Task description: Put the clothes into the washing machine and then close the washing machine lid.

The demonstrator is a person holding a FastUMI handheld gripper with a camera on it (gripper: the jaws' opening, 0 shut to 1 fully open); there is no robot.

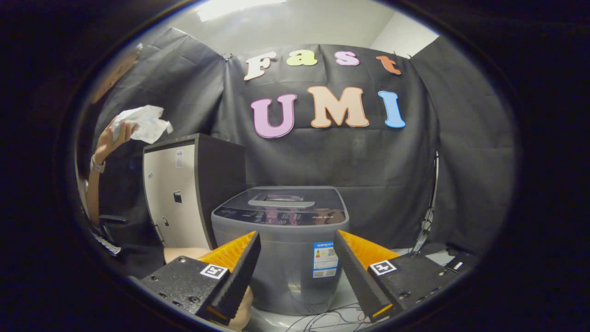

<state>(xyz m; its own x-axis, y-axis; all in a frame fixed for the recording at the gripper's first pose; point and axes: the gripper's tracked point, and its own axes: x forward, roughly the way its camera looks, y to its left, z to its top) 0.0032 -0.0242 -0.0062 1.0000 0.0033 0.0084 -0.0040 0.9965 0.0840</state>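
A grey top-loading washing machine [281, 244] stands just beyond the fingers, its lid [282, 203] lying flat and closed on top. My gripper [295, 242] is open, with nothing between its fingers, level with the machine's front wall. To the left, a person's raised hand [115, 133] holds a crumpled white cloth [143, 122] high above a cabinet.
A tall dark cabinet with a pale door [179, 198] stands left of the machine. A person's arm [94, 184] and dark clothing sit at the left. Cables [332, 318] lie on the pale floor in front of the machine. A thin stand [428, 216] leans at the right.
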